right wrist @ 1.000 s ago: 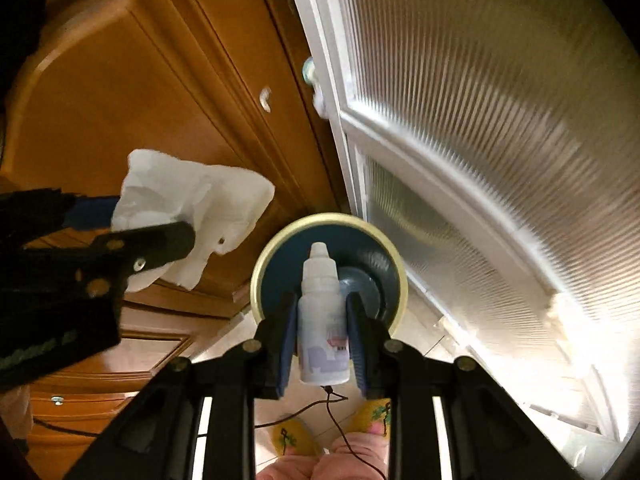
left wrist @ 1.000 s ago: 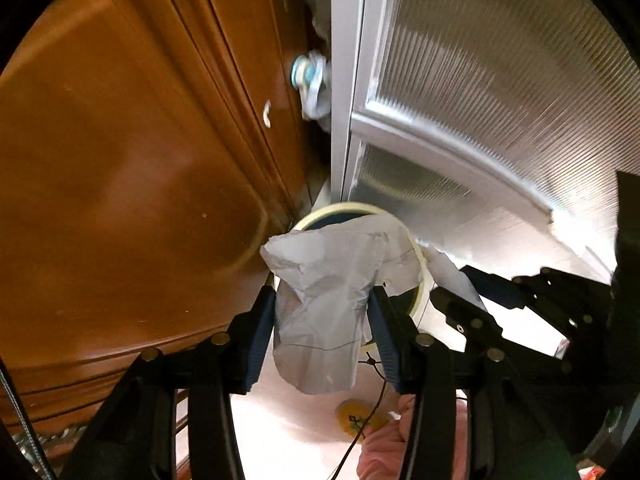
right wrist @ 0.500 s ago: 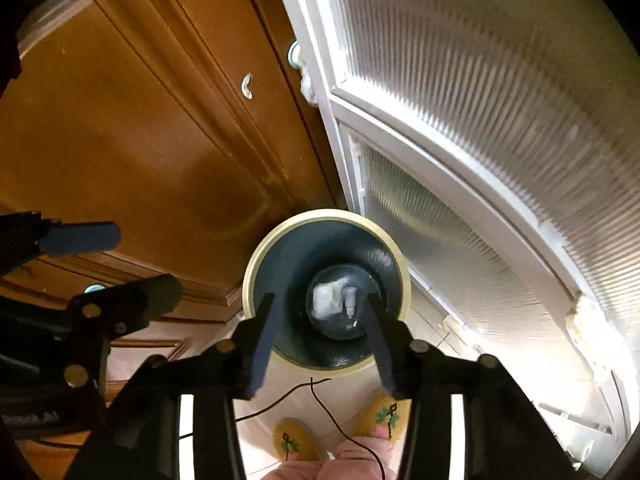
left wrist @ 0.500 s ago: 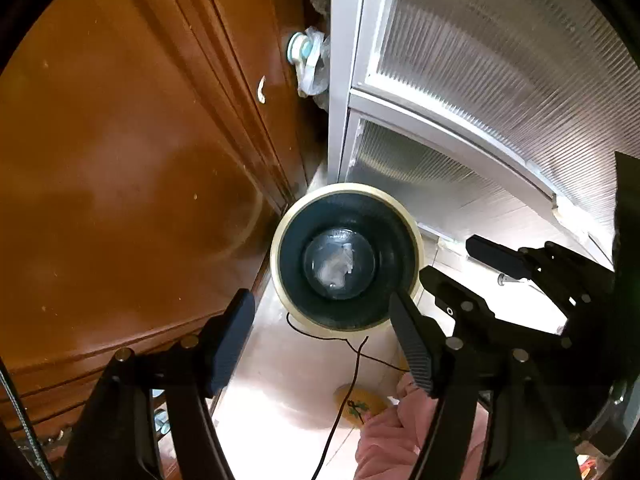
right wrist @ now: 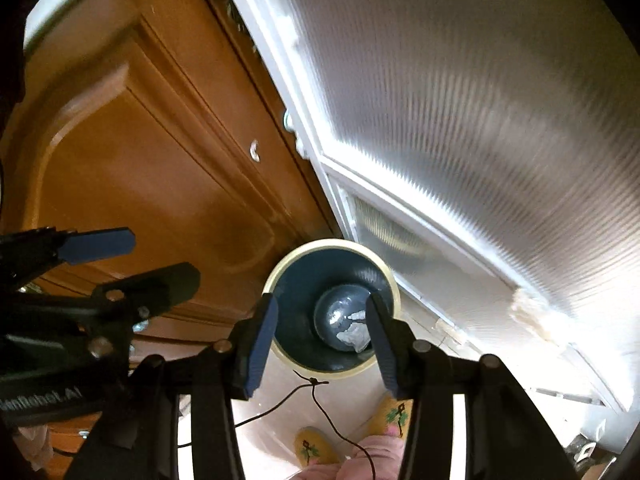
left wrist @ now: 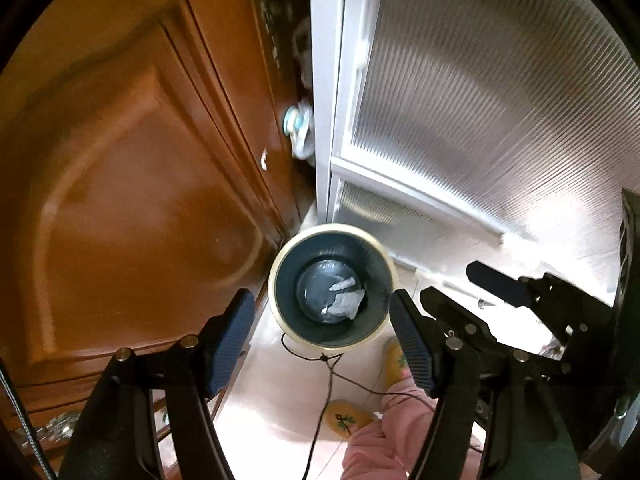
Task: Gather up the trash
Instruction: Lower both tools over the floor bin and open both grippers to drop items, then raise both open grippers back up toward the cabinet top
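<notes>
Dropped tissue (left wrist: 345, 305) and bottle (left wrist: 342, 284) lie in the bin (left wrist: 280, 276), below both grippers' spread, empty fingers (left wrist: 232, 332).

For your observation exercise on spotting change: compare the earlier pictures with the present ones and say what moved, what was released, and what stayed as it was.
Both items were let go. The left hand-held gripper released the crumpled paper and the right hand-held gripper released the small bottle; both now lie at the bottom of the bin. Both grippers' jaws have just opened and stand empty above it. The bin, wooden door and glass door stayed put.
</notes>
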Action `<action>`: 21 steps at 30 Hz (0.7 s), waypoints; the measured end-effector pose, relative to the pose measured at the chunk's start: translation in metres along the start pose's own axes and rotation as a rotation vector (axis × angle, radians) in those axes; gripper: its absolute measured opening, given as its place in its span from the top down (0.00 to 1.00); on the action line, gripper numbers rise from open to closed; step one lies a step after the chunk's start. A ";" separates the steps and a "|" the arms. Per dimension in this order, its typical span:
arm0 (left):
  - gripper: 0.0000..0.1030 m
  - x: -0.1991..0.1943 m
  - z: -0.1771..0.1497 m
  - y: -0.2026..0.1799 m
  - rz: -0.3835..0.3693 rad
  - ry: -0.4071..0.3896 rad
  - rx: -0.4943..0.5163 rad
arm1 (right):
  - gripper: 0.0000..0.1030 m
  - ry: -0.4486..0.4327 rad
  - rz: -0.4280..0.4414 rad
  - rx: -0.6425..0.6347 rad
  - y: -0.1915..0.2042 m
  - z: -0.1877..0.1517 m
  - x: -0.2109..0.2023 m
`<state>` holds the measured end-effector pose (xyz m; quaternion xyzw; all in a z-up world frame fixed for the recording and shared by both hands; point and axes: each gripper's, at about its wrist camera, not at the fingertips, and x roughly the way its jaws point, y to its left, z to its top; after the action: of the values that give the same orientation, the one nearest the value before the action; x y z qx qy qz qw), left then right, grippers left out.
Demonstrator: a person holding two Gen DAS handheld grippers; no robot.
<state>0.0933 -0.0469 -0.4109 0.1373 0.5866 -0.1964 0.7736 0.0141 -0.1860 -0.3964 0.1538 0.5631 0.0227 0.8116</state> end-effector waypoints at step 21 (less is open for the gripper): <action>0.34 -0.232 0.020 -0.017 -0.014 -0.244 0.048 | 0.55 -0.185 0.018 -0.044 0.051 0.040 -0.211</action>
<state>0.0478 -0.0370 -0.1816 0.1268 0.4841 -0.2311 0.8344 -0.0186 -0.1905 -0.1779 0.1426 0.4836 0.0280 0.8632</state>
